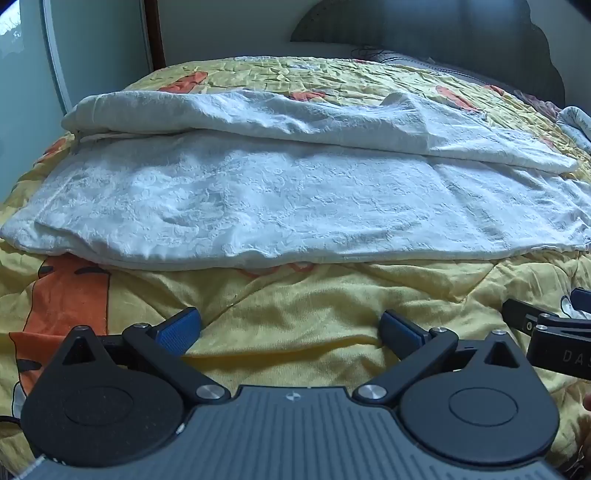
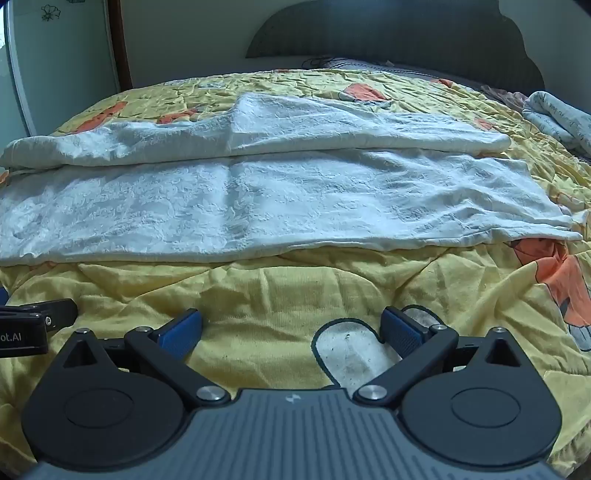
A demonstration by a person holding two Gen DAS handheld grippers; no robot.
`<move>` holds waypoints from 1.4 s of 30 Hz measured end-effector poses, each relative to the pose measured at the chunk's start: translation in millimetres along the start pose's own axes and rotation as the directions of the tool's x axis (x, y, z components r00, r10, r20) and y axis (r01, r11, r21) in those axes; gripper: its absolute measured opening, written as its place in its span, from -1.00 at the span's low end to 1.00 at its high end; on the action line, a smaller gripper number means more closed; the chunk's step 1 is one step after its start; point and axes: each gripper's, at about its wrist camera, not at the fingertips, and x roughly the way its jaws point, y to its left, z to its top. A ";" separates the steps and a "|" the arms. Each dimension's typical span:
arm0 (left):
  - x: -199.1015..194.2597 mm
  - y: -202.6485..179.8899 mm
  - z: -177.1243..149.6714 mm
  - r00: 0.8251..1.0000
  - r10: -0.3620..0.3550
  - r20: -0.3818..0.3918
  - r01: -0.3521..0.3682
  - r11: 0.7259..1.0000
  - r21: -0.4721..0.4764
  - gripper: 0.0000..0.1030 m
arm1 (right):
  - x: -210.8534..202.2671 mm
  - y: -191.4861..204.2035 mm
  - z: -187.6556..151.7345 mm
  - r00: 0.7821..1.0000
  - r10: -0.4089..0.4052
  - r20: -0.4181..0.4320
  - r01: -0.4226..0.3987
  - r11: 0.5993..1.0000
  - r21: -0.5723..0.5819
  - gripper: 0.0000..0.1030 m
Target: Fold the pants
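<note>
White textured pants [image 1: 288, 199] lie spread sideways across a yellow bedspread [image 1: 314, 306], one leg near me and the other leg rumpled behind it. They also show in the right wrist view [image 2: 258, 199]. My left gripper [image 1: 290, 328] is open and empty, low over the bedspread, short of the pants' near edge. My right gripper [image 2: 291, 328] is open and empty too, also short of the near edge. The right gripper shows at the right edge of the left wrist view [image 1: 554, 325]; the left gripper shows at the left edge of the right wrist view [image 2: 33, 325].
The bedspread [image 2: 258, 295] has orange cartoon prints. A dark headboard [image 2: 388, 33] stands at the back. A folded pale cloth [image 2: 561, 118] lies at the far right. A wall and a pale door [image 1: 92, 48] are at the left.
</note>
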 end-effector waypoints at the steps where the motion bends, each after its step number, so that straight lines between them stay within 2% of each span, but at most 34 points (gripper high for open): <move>1: 0.2 -0.1 0.7 1.000 0.001 -0.007 -0.001 1.000 -0.002 1.00 | 0.2 0.1 -0.4 1.000 0.000 0.001 0.000 1.000 0.000 1.00; 4: 0.0 0.4 1.4 1.000 -0.003 -0.018 0.003 1.000 -0.002 1.00 | 1.2 0.5 -0.7 1.000 0.000 0.001 0.000 1.000 -0.001 1.00; 8: -0.5 8.8 -2.0 1.000 -0.018 0.004 0.018 1.000 -0.006 1.00 | 2.3 1.0 -1.4 1.000 0.000 0.007 0.000 1.000 0.000 1.00; 11: -0.1 -0.2 -0.9 1.000 0.001 0.003 -0.001 1.000 0.009 1.00 | 2.9 1.4 -2.1 1.000 0.000 0.010 0.000 1.000 0.000 1.00; 24: -0.5 0.3 0.5 1.000 0.005 -0.005 -0.005 1.000 0.007 1.00 | -0.9 0.9 -2.6 1.000 0.001 0.013 0.000 1.000 -0.002 1.00; 42: -1.6 0.9 -6.3 0.999 -0.002 0.036 0.001 1.000 0.017 1.00 | -1.5 1.0 -2.8 1.000 -0.001 0.020 0.001 1.000 -0.001 1.00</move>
